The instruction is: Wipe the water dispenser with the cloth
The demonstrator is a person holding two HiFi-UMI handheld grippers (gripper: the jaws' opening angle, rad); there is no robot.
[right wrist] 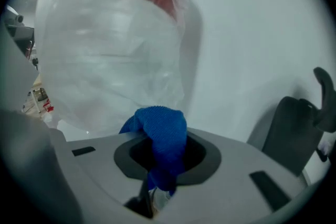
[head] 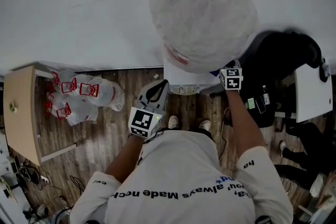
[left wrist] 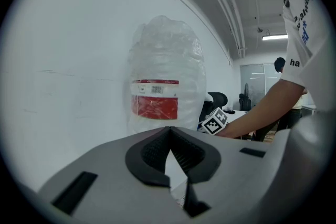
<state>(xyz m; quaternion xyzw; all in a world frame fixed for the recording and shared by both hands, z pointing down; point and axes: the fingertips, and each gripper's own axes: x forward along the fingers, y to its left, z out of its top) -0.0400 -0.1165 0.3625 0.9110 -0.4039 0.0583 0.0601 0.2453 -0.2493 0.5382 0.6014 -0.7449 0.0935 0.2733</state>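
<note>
1. Head view: the water dispenser (head: 181,80) stands against the white wall, and I'm looking down on its plastic-wrapped bottle (head: 202,13). The left hand-held gripper (head: 156,89) sits in front of the dispenser's left side, over the wooden floor (head: 105,128). The right hand-held gripper (head: 230,72) is at the bottle's right lower edge; its jaw tips are out of sight here. There are red-printed bags (head: 84,93) on the floor to the left and a black chair (head: 286,52) to the right.
2. Left gripper view: the jaws of the left hand-held gripper (left wrist: 169,136) are closed to a point with nothing between them. It faces the bottle (left wrist: 164,81) with its red label. The right gripper's marker cube (left wrist: 213,123) shows just right of the bottle.
3. Right gripper view: the right hand-held gripper (right wrist: 160,165) is clamped on the blue cloth (right wrist: 160,131). The cloth bunches up out of the jaws, right under the wrapped bottle (right wrist: 110,44). I can't confirm contact.
</note>
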